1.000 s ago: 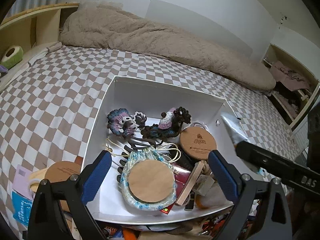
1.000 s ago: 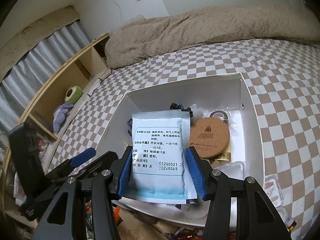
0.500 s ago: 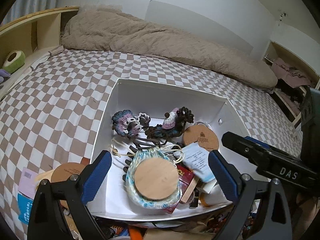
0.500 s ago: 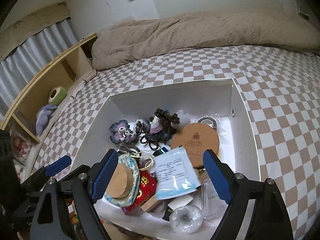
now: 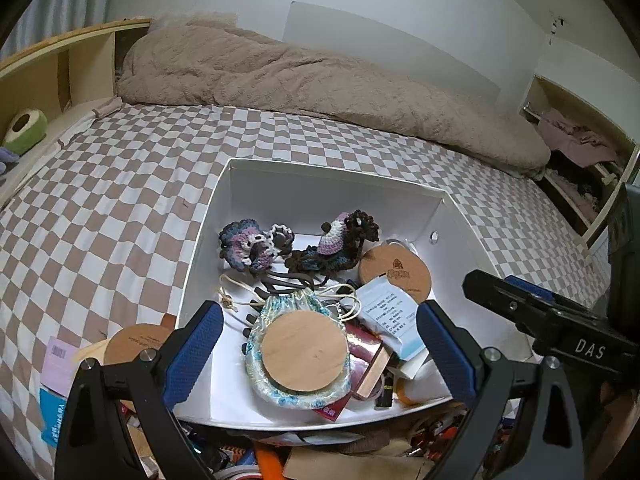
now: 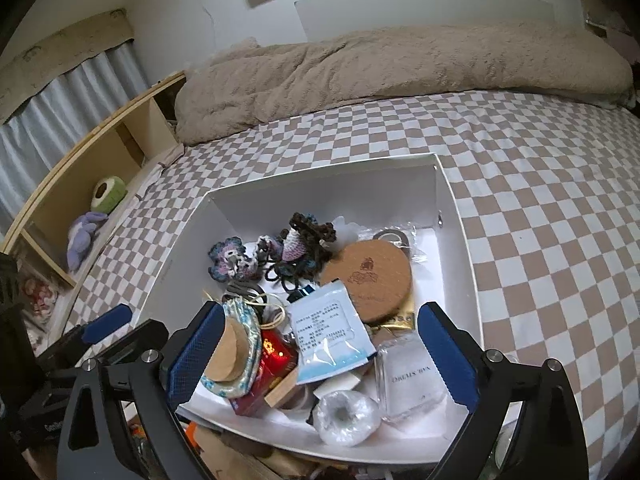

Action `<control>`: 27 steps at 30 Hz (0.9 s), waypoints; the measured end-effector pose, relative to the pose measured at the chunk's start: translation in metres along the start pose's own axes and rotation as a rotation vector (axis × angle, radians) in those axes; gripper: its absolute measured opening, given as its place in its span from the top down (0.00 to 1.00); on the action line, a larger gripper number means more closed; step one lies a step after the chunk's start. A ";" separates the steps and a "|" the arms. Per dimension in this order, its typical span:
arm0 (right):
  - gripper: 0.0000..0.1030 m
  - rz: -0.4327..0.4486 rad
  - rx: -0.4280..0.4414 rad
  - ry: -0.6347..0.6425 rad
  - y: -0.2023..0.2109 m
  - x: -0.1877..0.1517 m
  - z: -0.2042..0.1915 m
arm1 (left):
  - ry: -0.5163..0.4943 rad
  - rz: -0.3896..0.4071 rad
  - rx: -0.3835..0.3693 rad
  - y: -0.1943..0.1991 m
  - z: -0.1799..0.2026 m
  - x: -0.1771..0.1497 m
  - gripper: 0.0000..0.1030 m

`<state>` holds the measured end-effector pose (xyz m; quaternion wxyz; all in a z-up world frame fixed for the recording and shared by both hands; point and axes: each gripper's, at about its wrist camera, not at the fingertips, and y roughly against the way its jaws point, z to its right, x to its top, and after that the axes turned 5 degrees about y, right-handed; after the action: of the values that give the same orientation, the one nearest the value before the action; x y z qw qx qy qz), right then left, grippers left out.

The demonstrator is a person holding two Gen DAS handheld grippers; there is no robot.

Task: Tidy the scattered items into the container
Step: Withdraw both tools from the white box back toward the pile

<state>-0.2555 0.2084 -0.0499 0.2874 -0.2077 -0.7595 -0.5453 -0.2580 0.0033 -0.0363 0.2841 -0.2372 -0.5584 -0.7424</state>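
Both grippers hang over the near edge of the white box (image 6: 456,216) on the checkered bedspread (image 6: 540,184) — the right gripper (image 6: 322,354) has its jaws spread wide with nothing between them, and the left gripper (image 5: 320,354) is spread and empty too. The white medicine sachet (image 6: 330,332) lies flat inside the box, leaning on the cork coaster (image 6: 368,274) just behind it, with the crochet bits (image 6: 276,256) further back. A few loose things — another round coaster (image 5: 134,344) and some paper packets (image 5: 58,364) — sit outside the box's left wall.
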 end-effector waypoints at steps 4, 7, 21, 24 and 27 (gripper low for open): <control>0.06 0.005 -0.011 0.002 0.005 -0.004 0.003 | 0.002 -0.001 0.022 0.002 -0.003 -0.001 0.00; 0.06 0.015 -0.015 0.002 0.011 -0.006 0.005 | 0.008 -0.008 0.034 0.003 -0.006 -0.001 0.00; 0.00 0.069 -0.043 0.079 0.039 -0.019 -0.006 | -0.004 0.024 0.054 0.018 -0.003 -0.001 0.00; 0.00 0.089 -0.044 0.082 0.047 -0.019 -0.007 | -0.006 0.031 0.052 0.022 -0.002 -0.002 0.00; 0.00 0.098 -0.037 0.072 0.055 -0.019 -0.006 | -0.012 0.037 0.045 0.028 0.000 -0.002 0.00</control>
<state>-0.2055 0.2199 -0.0222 0.3371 -0.2302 -0.7274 -0.5516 -0.2375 -0.0028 -0.0186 0.2998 -0.2454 -0.5721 -0.7229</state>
